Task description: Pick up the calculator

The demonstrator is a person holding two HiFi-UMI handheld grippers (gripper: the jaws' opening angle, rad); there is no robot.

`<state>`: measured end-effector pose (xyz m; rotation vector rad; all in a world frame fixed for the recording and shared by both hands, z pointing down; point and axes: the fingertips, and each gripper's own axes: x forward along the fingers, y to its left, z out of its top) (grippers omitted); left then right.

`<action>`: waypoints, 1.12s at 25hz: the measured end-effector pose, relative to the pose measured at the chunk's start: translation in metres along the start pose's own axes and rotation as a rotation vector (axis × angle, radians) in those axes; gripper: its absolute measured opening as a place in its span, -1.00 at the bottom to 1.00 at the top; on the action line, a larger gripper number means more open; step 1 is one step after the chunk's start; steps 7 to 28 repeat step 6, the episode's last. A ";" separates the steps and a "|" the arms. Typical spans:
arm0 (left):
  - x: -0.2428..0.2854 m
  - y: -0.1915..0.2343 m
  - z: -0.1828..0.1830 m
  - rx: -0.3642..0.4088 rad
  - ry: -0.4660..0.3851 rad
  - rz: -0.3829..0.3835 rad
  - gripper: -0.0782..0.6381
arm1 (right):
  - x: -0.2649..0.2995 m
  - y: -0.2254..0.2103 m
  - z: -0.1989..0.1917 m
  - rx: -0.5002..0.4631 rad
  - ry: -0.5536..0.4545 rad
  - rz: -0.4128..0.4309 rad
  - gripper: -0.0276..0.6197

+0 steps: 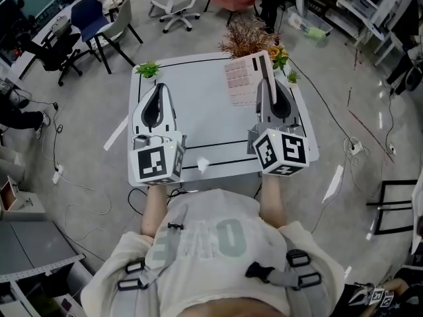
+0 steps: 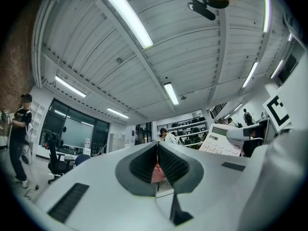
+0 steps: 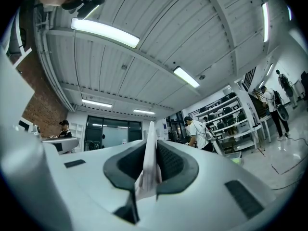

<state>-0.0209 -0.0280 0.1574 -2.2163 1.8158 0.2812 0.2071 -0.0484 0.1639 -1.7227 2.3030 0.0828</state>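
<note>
Item one, nearest me: I am seeing the person's pale T-shirt [image 1: 205, 243], with grey harness straps [image 1: 284, 276] crossing it and both forearms reaching forward. Item two: the left gripper [image 2: 157, 148] is hovering over the near left part of the white table [image 1: 205, 114]. Its jaws are lying pressed together with nothing between the pads, and its marker cube [image 1: 157, 162] is facing the head camera. Item three: the right gripper [image 3: 151, 146] is hanging over the near right part of the table and showing its own marker cube [image 1: 283, 152]. Its jaws are clamping the thin edge of the calculator [image 1: 239, 79]. Item four, the calculator: it is being held up over the far right part of the table, key face turned up toward the head camera. It is also showing at the right of the left gripper view, display above keys. Item five: a small white crumpled scrap [image 1: 201, 165] is lying on the table near its front edge, between the two grippers. Item six: along the far edge, a small green plant [image 1: 147, 69] is sitting at the left corner. A dried brown plant [image 1: 246, 40] and orange flowers [image 1: 275, 53] are standing at the right. Item seven, beyond the table: a blue chair [image 1: 89, 15] and a white office chair [image 1: 169, 2] are standing on the grey floor, and cables [image 1: 66, 177] are trailing at the left.
</note>
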 end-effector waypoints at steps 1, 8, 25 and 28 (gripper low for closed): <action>0.000 0.002 -0.001 -0.002 0.001 0.003 -0.72 | 0.001 0.002 0.000 0.001 0.000 0.004 -0.72; 0.000 0.007 -0.002 -0.004 0.003 0.009 -0.72 | 0.002 0.007 -0.001 -0.003 0.004 0.019 -0.72; 0.000 0.007 -0.002 -0.004 0.003 0.009 -0.72 | 0.002 0.007 -0.001 -0.003 0.004 0.019 -0.72; 0.000 0.007 -0.002 -0.004 0.003 0.009 -0.72 | 0.002 0.007 -0.001 -0.003 0.004 0.019 -0.72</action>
